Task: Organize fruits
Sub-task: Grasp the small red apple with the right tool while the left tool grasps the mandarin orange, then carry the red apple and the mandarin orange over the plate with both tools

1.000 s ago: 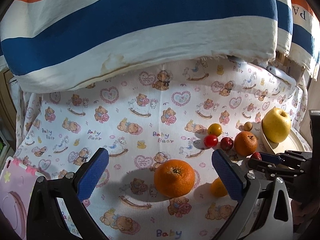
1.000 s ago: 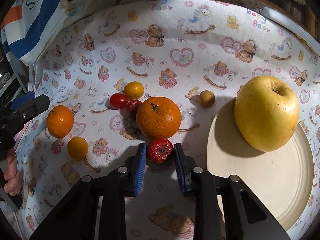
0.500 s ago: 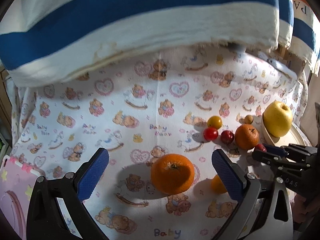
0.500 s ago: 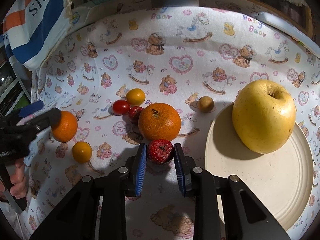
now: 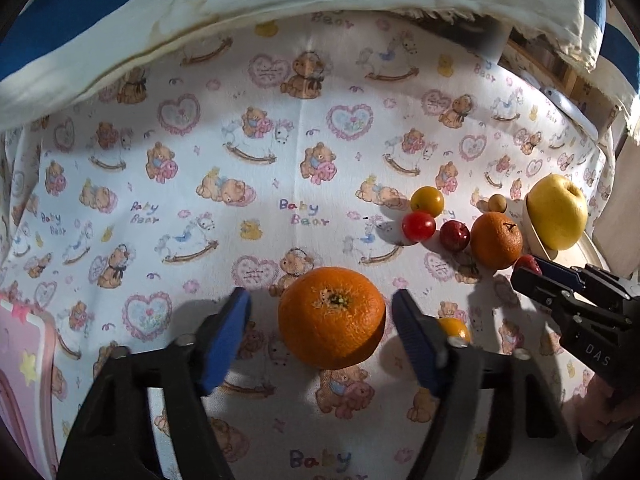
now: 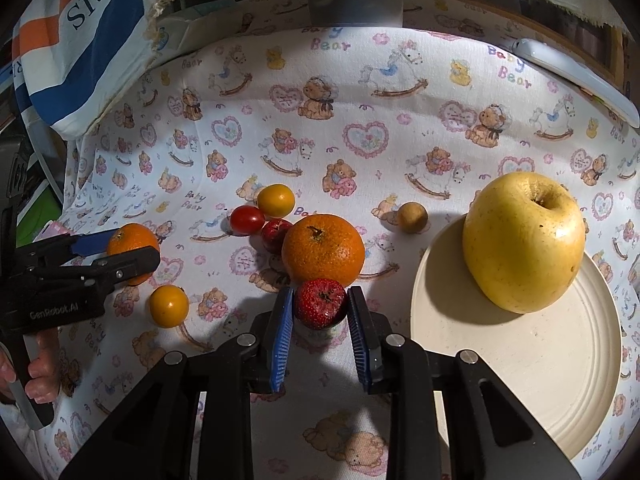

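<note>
**A:** The left gripper [image 5: 320,320] sits right over the near orange [image 5: 332,317], the fruit dead centre between the two blue pads. The jaws have just been closing, but there is daylight on both sides, so no pad is pressing yet.

**B:** And the orange is round, with no long axis to line up on. It sits stem-scar up, straight ahead of the claw. The squeeze only has to finish.

**A:** Taking that orange as the landmark: a small yellow-orange fruit [image 5: 452,326] lies just to its right, partly hidden behind the right pad. That is the tight side. To its left and beyond it there is bare cloth [image 5: 280,160], with plenty of room.

**B:** Further right of the orange the rest cluster: a red cherry tomato [image 5: 418,225], a second orange [image 5: 496,240], then the yellow apple [image 5: 558,216] on the cream plate [image 6: 520,360].

**A:** Over there the right gripper [image 6: 320,312] looks clamped on a small bumpy red fruit [image 6: 321,303], with both pads against its sides. It is the hand nearer the plate, which lies just to its right.

**B:** The plate's open half faces that gripper, so its path seems clear. The left hand has the longer trip, past the cluster.

**A:** The likely snag is the small fruit getting nudged by the right pad as the jaws close.
</note>
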Tool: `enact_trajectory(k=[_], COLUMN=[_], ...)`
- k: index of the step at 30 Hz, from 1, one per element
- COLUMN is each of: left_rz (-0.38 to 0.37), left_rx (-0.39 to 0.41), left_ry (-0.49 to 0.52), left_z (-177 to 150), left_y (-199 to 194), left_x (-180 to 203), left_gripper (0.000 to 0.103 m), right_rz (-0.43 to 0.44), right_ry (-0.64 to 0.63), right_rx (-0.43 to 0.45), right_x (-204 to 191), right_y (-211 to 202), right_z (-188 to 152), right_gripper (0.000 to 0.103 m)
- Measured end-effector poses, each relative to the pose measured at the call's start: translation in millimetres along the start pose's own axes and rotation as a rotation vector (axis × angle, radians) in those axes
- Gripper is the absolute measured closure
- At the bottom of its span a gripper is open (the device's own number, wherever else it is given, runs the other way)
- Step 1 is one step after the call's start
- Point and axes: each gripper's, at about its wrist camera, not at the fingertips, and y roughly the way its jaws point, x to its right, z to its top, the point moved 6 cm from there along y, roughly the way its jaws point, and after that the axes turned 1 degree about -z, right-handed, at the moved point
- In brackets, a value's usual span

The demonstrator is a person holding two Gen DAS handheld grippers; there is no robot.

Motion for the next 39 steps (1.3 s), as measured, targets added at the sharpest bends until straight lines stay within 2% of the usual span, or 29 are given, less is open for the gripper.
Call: enact_trajectory(k=[3, 7, 12, 19, 22, 25, 32, 39], left_rz=[-0.03, 0.009, 0.02, 0.025, 0.046, 0.072, 0.003, -0.017], left_rx=[-0.005, 0.03, 0.11, 0.203, 0.265, 0.315, 0.331, 0.334], left_ry=[0.002, 0.029, 0.051, 0.059, 0.09, 0.13, 0.121, 0.135], left_z=[0.8, 4.0, 14.2, 24.4, 27.6, 31.2, 35.5, 34.6], left_y=[-1.5, -8.6, -31.3, -66.2, -86.1, -104.8, -123.3, -132.6], left_x=[2.7, 4.2, 8.0, 13.4, 22.8, 30.5, 44.5, 65.2], left_gripper=[0.053, 0.053, 0.053, 0.053, 0.053, 0.053, 0.053, 0.053], right_rz=[0.0, -0.003, -0.005, 0.013, 0.042, 0.032, 0.068, 0.023], right_ry=[-0.001, -0.004, -0.02, -0.065, -0.058, -0.055, -0.026, 0.039], right_rx=[-0.001, 0.004, 0.028, 0.153, 0.162, 0.189, 0.256, 0.303], right_x=[0.2, 0.0, -2.4, -12.2, -13.6, -11.7, -2.9, 33.0], right_y=[-0.1, -0.9, -5.8, -30.6, -37.1, -48.8, -90.7, -126.4], right_z=[0.0, 0.5, 2.6, 9.8, 12.8, 18.6, 25.5, 18.6], right_gripper=[0.075, 0.075, 0.075, 0.075, 0.075, 0.075, 0.075, 0.075])
